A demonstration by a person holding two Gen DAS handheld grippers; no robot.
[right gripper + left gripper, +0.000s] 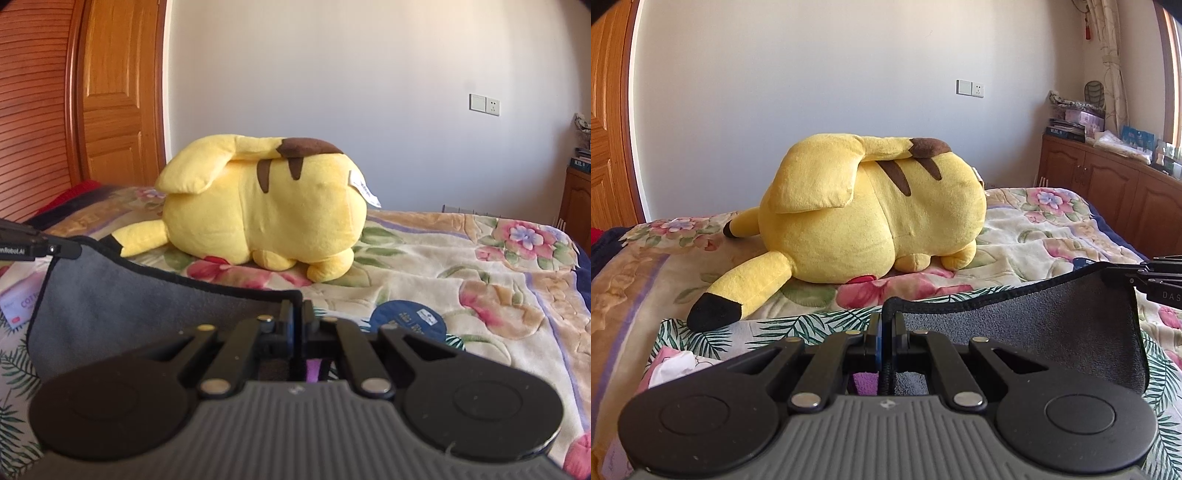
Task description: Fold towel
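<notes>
A grey towel (1027,325) with a black stitched hem hangs stretched between my two grippers above the bed. My left gripper (886,314) is shut on its left top corner, the hem pinched between the jaws. The right gripper (1141,277) shows at the right edge of the left wrist view, holding the other corner. In the right wrist view the same towel (122,314) spreads to the left, and my right gripper (297,310) is shut on its right top corner. The left gripper (66,249) appears at the far left there, clamped on the towel's far corner.
A big yellow plush toy (871,206) lies on the floral bedspread (1034,236) just beyond the towel. A leaf-print cloth (798,325) lies under the towel. A round blue object (410,319) sits on the bed at right. Wooden cabinets (1108,181) and a wooden door (114,92) border the room.
</notes>
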